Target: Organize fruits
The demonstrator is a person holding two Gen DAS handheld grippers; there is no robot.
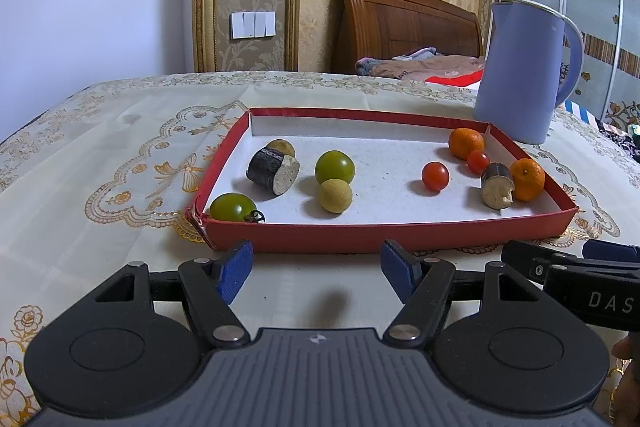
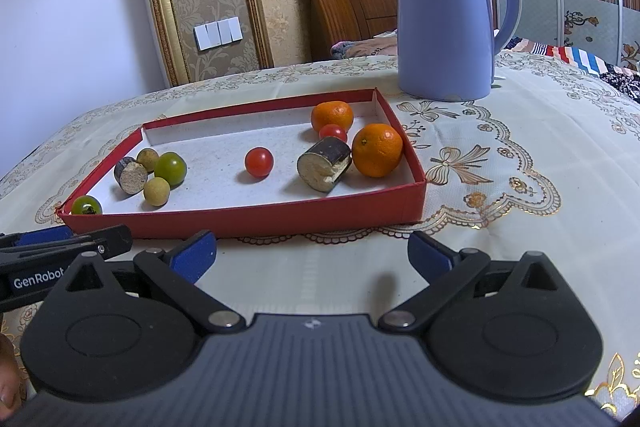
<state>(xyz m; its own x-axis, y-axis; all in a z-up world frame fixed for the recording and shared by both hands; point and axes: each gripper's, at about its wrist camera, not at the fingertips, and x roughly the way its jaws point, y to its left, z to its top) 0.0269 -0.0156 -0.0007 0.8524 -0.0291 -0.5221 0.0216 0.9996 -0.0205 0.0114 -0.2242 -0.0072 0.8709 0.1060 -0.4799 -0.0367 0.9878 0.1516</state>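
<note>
Fruits lay inside red tray [image 1: 384, 233], at 12 o'clock of both grippers. Left gripper [image 1: 316, 269] and right gripper [image 2: 312, 255]: jaws spread, empty, approx. level w/ each other. Tray contents, near to far: green tomato [image 1: 233, 207], red tomato [image 1: 435, 176], orange [image 1: 466, 143]. Kettle [image 1: 524, 71] beyond.

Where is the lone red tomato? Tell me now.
In both views the red tomato sits alone mid-tray, right of centre, between the green tomato and the cut cane piece.
</note>
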